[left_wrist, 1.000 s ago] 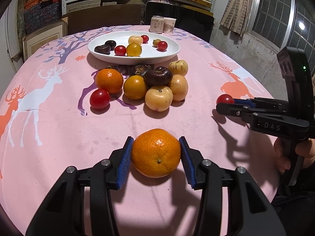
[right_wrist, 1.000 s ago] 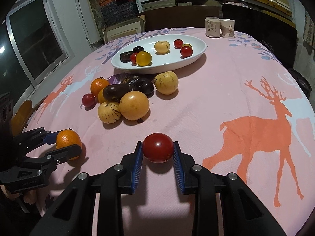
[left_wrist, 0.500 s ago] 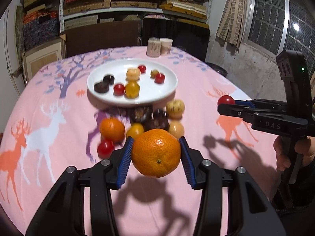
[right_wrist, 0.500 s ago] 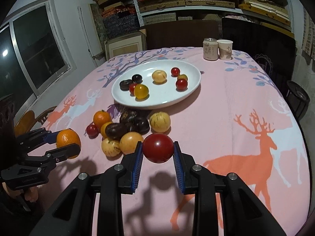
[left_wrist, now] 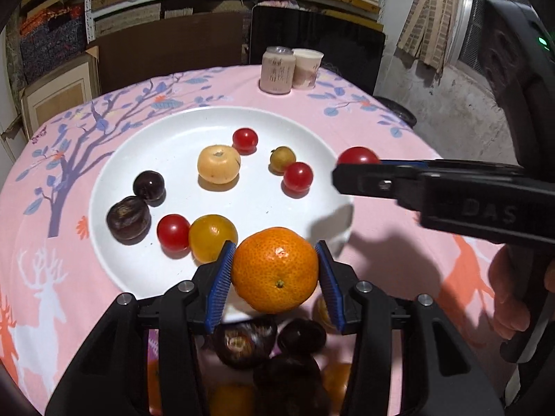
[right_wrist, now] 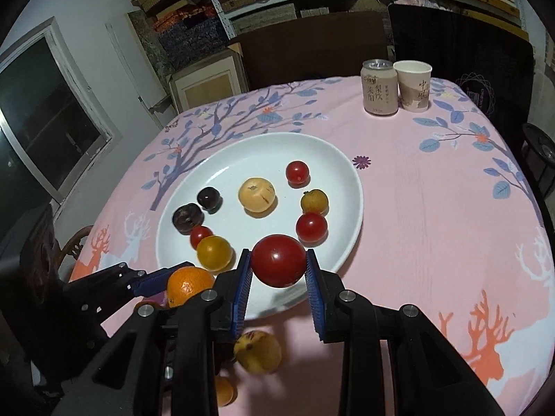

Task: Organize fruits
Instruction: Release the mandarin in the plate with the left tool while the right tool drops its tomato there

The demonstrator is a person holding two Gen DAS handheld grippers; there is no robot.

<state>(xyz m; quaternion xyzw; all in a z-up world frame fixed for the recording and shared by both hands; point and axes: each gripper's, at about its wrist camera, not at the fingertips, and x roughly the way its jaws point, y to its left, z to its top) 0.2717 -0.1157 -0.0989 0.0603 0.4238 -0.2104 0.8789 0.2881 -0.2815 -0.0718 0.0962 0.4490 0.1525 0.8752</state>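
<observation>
Two grippers hover over the near rim of a white plate: the left gripper clamps a dimpled orange between blue ribbed pads, the right gripper grips a glossy red tomato. Eight fruits lie on the plate: three small red tomatoes, two dark round ones, three yellowish. More fruit sits on the pink deer-print cloth below the grippers. A can and paper cup stand side by side beyond.

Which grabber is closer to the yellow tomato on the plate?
Left. The left gripper, holding the orange, sits right beside the yellow tomato. The right gripper, holding a red tomato, is farther off toward the plate's other side.
</observation>
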